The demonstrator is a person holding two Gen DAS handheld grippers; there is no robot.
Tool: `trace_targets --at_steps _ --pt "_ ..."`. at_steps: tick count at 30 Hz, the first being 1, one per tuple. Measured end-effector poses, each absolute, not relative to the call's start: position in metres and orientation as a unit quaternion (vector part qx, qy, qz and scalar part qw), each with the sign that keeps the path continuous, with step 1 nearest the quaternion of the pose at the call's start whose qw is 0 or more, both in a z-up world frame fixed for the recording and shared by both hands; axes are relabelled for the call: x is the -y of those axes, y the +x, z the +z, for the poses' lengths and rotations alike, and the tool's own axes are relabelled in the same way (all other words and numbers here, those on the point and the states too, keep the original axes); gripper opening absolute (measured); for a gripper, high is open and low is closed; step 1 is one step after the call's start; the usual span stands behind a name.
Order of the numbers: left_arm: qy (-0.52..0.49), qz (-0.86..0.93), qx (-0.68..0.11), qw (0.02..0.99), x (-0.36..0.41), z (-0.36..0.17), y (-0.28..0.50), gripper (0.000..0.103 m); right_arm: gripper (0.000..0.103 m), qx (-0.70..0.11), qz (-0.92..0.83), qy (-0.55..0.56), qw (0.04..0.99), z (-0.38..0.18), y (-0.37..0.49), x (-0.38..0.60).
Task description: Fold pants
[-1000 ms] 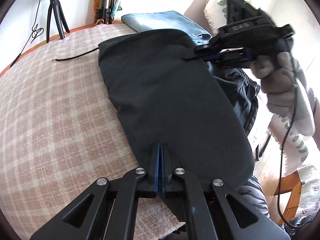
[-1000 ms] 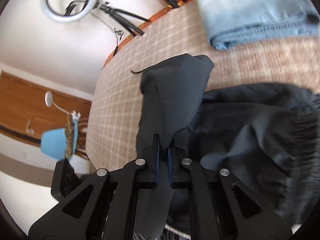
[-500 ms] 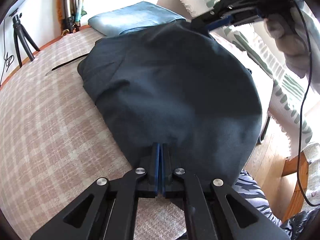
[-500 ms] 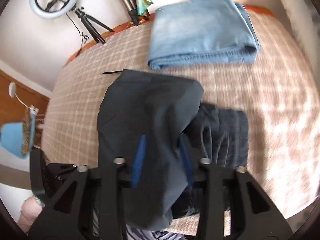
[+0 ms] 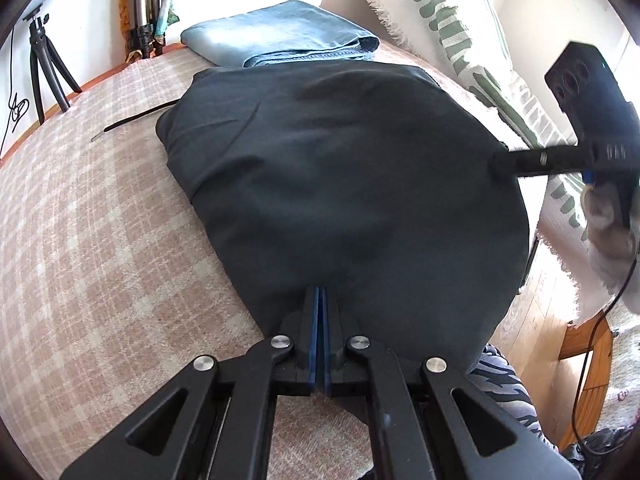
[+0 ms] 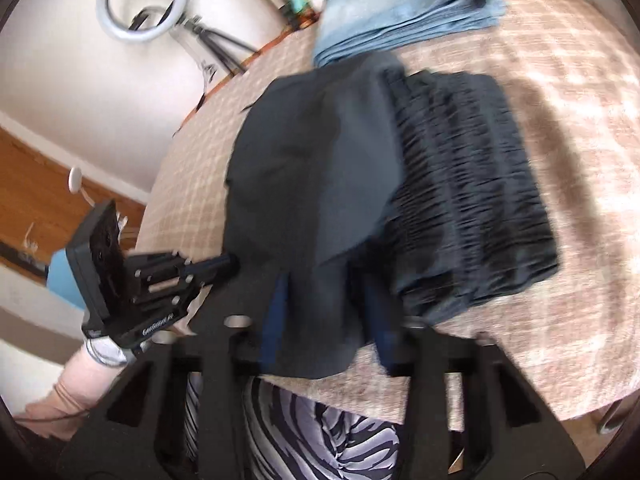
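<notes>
Black pants [image 5: 340, 160] lie folded on the checked tablecloth [image 5: 100, 220]. My left gripper [image 5: 320, 292] is shut on their near edge. In the right wrist view the smooth upper layer [image 6: 312, 168] covers part of the gathered waistband [image 6: 460, 184]. That view is blurred. My right gripper [image 6: 326, 296] stands over the near end of that layer. Its jaws are apart and closing, with cloth between them and no pad pressing. The left gripper [image 6: 234, 264] holds the pants' left edge there. From the left wrist, the right gripper [image 5: 498, 164] reaches the pants' right edge.
Folded blue jeans [image 5: 280, 36] lie at the table's far side. A thin black cord [image 5: 132, 120] rests left of the pants. A tripod [image 5: 44, 68] and ring light [image 6: 144, 4] stand beyond. A leaf-patterned throw [image 5: 460, 28] hangs on the right. Striped trousers [image 6: 320, 432] are below.
The right gripper let go of the cloth, opened, and drew back to the near end of the pants. The upper layer now lies flatter. The left gripper keeps its grip.
</notes>
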State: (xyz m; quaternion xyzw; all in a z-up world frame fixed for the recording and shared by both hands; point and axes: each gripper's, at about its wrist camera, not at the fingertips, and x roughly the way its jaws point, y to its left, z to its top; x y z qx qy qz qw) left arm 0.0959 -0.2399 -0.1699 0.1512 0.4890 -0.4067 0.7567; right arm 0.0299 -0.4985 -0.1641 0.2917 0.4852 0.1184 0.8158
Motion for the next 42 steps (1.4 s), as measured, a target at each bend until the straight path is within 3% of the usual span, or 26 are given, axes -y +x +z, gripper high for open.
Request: trace_targets --at_steps 7,10,13,19,23,25,26,27,28,39,42 --pt "0.154 -0.408 -0.483 0.759 0.239 -0.165 0.094 0.000 0.006 -0.473 0.073 0.177 0.860 -0.092 0.023 0.469" --pt "0.150 -0.410 -0.479 0.761 0.236 -0.161 0.094 0.000 0.006 -0.512 0.021 0.092 0.854 -0.096 0.012 0.464" --pt "0.149 -0.411 -0.477 0.763 0.231 -0.157 0.093 0.000 0.007 -0.545 0.020 0.130 0.828 -0.122 -0.001 0.484" --pt "0.146 -0.432 -0.458 0.763 0.239 -0.139 0.083 0.000 0.016 -0.476 0.026 0.274 0.835 -0.135 -0.017 0.541" --pt "0.159 -0.452 -0.447 0.755 0.261 -0.133 0.076 0.000 0.035 -0.455 0.042 0.307 0.834 -0.144 -0.002 0.555" --pt "0.163 -0.454 -0.447 0.753 0.268 -0.134 0.077 0.000 0.035 -0.461 0.050 0.307 0.831 -0.153 0.010 0.551" --pt "0.165 -0.452 -0.450 0.752 0.271 -0.137 0.078 0.000 0.035 -0.464 0.049 0.301 0.832 -0.156 0.017 0.546" --pt "0.165 -0.449 -0.454 0.752 0.272 -0.141 0.080 0.000 0.029 -0.468 0.049 0.287 0.834 -0.158 0.020 0.541" --pt "0.164 -0.444 -0.459 0.752 0.272 -0.144 0.083 0.000 0.007 -0.471 0.053 0.273 0.837 -0.157 0.022 0.535" --pt "0.118 -0.381 -0.507 0.764 0.234 -0.173 0.113 0.000 0.005 -0.501 0.012 0.129 0.856 -0.131 0.031 0.527" --pt "0.102 -0.370 -0.507 0.772 0.226 -0.174 0.121 0.000 0.016 -0.464 -0.001 0.084 0.882 -0.102 0.037 0.517"
